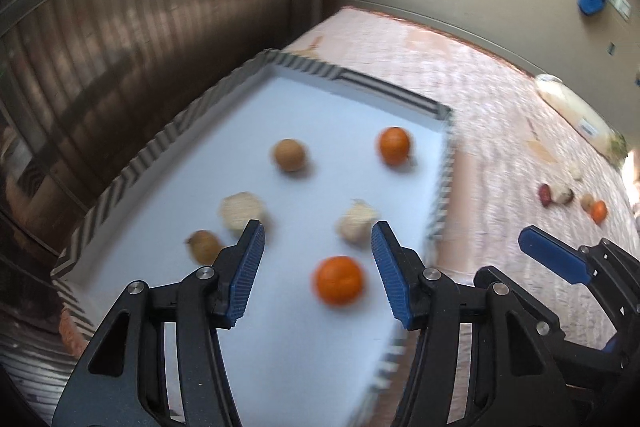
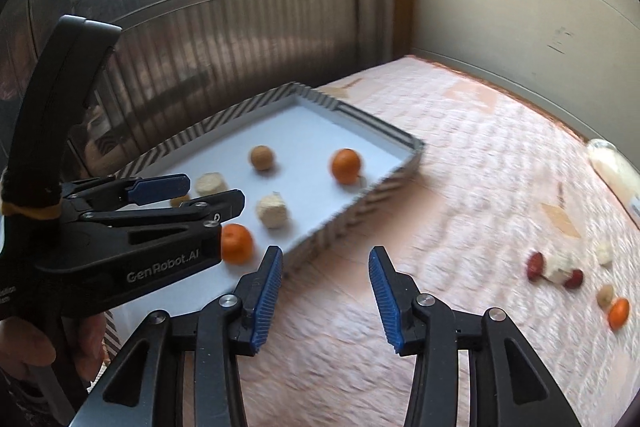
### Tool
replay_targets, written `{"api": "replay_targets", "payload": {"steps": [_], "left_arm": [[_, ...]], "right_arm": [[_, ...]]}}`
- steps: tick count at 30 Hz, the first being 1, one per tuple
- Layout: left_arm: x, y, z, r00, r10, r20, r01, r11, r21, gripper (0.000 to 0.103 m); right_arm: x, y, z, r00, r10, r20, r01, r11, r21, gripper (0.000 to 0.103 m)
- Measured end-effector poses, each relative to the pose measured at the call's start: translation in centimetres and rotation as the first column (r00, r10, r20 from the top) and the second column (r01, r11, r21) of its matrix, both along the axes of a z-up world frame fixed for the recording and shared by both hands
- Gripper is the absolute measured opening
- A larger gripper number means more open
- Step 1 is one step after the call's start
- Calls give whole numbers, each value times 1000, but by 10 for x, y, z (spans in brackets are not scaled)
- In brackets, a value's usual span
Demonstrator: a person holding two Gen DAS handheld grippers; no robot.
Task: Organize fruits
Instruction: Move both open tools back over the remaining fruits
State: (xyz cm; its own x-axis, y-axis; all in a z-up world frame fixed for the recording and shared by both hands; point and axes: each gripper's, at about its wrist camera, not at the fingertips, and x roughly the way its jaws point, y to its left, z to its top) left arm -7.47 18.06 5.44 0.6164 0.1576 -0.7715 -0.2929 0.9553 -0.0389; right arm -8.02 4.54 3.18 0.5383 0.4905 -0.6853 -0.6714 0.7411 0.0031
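My left gripper (image 1: 318, 247) hangs over the tray (image 1: 160, 143) with its jaws apart and nothing between the pads; an orange (image 1: 339, 280) lies on the tray floor below the gap, untouched. My right gripper (image 2: 326, 267) is also parted and empty, over the pink cloth (image 2: 460, 187) just beside the tray's near wall.

The tray is shallow, white inside, with a striped rim. In it lie six fruits, all apart from one another: the near orange, a second orange (image 1: 394, 145) by the far right wall, a round brown fruit (image 1: 289, 155) to its left, two pale chunky pieces (image 1: 241, 211) (image 1: 357, 222) in the middle, and a small brown one (image 1: 204, 246) just beside my left finger.

Well apart, at the cloth's right side, a loose cluster waits: a small orange (image 2: 618, 313), a pale brown bit (image 2: 605, 295), a white piece (image 2: 604, 251), and a red-and-white heap (image 2: 555, 267) too blurred to name. A pale bag (image 2: 612, 167) lies by the wall beyond.

Between my right gripper and that cluster there is only bare cloth. The tray's raised wall stands between the cloth and the tray floor. From the right camera, my left gripper covers the tray's near left corner. A dark ribbed panel (image 2: 240, 39) runs behind the tray.
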Motion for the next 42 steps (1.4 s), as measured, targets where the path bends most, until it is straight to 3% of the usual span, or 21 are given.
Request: {"api": "replay_targets", "payload": {"steps": [14, 24, 30, 36, 42], "left_arm": [[33, -86, -5, 980, -199, -25, 199, 980, -17, 56], [63, -132, -12, 954, -296, -46, 293, 954, -61, 56], [91, -155, -16, 936, -344, -72, 338, 938, -78, 56], [118, -182, -27, 900, -419, -119, 409, 907, -98, 56], [136, -191, -38, 900, -411, -145, 401, 911, -94, 56]], "right_arm": [[19, -96, -1, 978, -207, -20, 207, 978, 16, 43], [43, -176, -16, 923, -377, -76, 379, 925, 25, 43], [49, -193, -19, 910, -403, -94, 408, 912, 39, 43], [53, -199, -20, 908, -406, -102, 412, 910, 51, 43], [61, -204, -22, 904, -412, -116, 421, 905, 62, 43]]}}
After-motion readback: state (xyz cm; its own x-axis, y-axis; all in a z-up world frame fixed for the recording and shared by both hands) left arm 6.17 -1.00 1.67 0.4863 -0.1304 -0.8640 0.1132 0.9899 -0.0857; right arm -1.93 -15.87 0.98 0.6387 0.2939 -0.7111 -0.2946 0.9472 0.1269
